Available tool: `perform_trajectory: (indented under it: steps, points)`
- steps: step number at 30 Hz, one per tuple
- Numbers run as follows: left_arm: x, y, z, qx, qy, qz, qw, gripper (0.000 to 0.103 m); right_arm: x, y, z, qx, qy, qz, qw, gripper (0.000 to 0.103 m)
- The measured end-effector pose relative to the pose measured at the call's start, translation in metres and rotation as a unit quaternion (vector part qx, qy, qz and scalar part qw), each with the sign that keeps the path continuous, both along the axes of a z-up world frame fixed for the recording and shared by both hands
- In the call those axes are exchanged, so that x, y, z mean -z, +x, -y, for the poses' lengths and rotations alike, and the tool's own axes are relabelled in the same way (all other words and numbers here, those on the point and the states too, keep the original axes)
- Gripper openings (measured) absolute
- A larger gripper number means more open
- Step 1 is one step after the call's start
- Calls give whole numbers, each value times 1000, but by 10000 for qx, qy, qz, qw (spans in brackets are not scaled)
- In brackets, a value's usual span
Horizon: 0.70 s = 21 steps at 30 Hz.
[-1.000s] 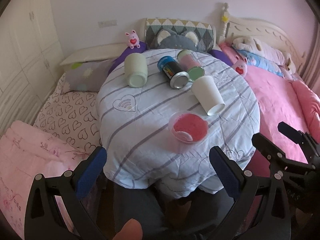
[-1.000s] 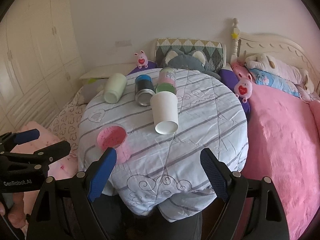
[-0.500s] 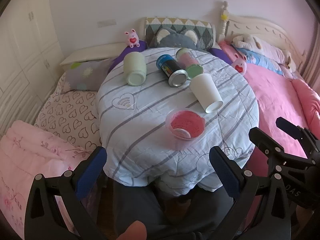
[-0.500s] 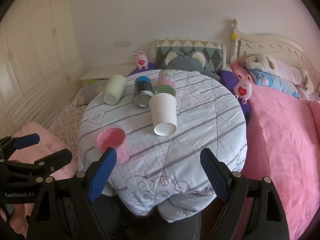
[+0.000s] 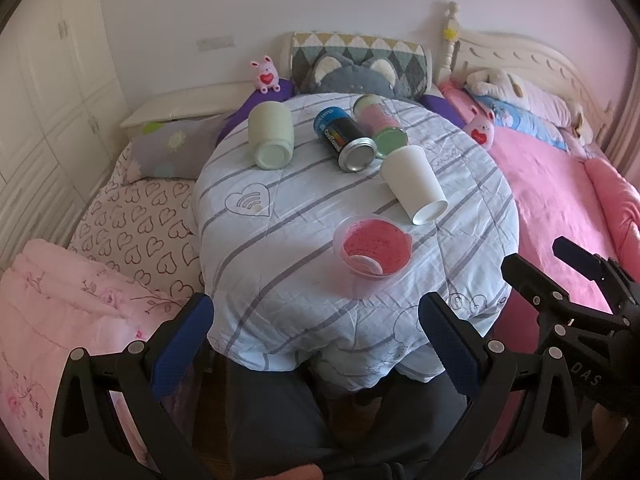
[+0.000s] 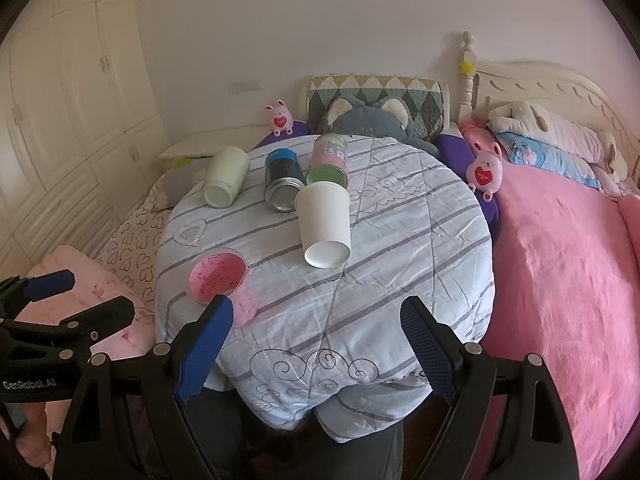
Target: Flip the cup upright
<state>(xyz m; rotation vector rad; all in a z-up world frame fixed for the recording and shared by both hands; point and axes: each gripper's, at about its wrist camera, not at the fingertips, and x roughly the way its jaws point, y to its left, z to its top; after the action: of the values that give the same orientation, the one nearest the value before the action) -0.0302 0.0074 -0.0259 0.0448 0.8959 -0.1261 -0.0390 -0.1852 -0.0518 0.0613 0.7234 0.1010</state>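
Here, at the bottom of the left wrist view, the left hand-held gripper (image 5: 316, 330) hangs with its blue-padded fingers spread wide and nothing between them; the right hand-held gripper (image 6: 316, 330) fills the bottom of its own view just as released, short of the near edge of the round tabletop (image 5: 280, 264) under a striped cloth. Nearest on that cloth, a pink cup (image 5: 373, 250) stands mouth up, right of centre in the left view. Just beyond it a white paper cup (image 5: 414, 184) lies on its side. Further up the frame lie three more containers on their sides: a pale green jar (image 5: 271, 136), a blue-and-black can (image 5: 345, 138) and a pink-and-green jar (image 5: 380, 124). At the right of the frame lies a pink bed (image 5: 560, 184).
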Motion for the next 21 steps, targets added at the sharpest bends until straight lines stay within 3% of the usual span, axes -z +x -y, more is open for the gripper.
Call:
perform_trajectory:
  steps: [21]
  points:
    - [-4, -3, -1, -62, 28, 58, 10000, 103, -3, -1, 1, -25, 14, 22, 10000, 87]
